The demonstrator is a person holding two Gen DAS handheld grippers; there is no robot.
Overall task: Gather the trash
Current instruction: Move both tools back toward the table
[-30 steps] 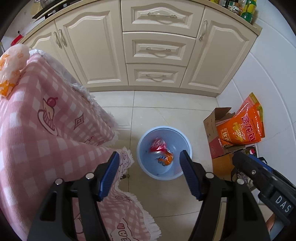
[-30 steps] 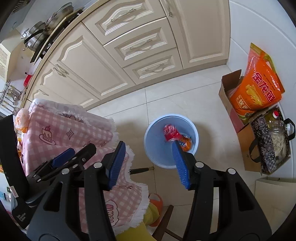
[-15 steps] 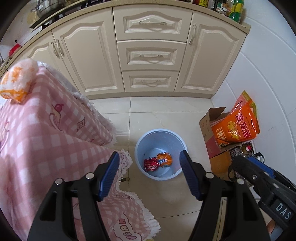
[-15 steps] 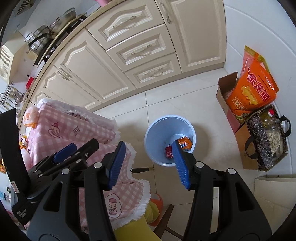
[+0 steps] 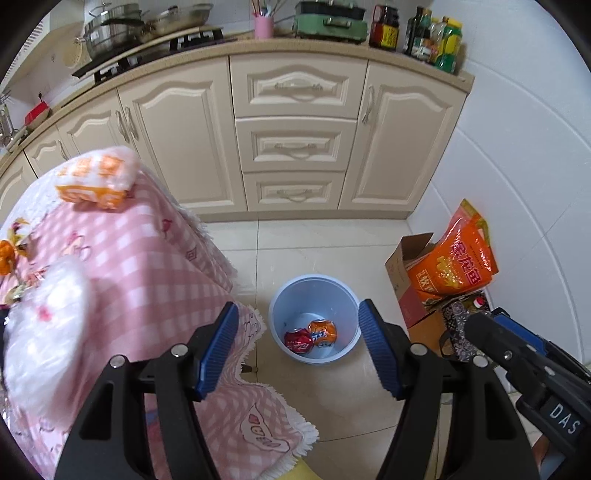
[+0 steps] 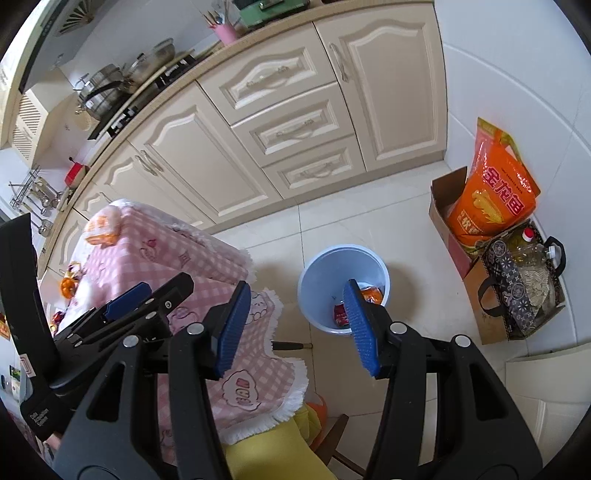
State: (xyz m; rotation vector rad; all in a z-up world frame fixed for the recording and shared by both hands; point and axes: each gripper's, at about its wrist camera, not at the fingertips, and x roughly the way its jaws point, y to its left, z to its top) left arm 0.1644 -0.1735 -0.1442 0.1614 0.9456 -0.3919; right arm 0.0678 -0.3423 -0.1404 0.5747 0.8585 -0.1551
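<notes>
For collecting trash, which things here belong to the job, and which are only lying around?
Belong to the job:
- blue bin on the floor
- red can and orange can inside it
- orange-and-white wrapper on the pink tablecloth

Only lying around:
- orange bag in the cardboard box
- pots on the stove

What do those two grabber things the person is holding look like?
Both look alike. The left gripper has a black plastic frame shaped like two legs, silver screws, and blue ridged pads on its fingers. The right gripper is built the same; seen from the side, it carries a small label reading DAS.
</notes>
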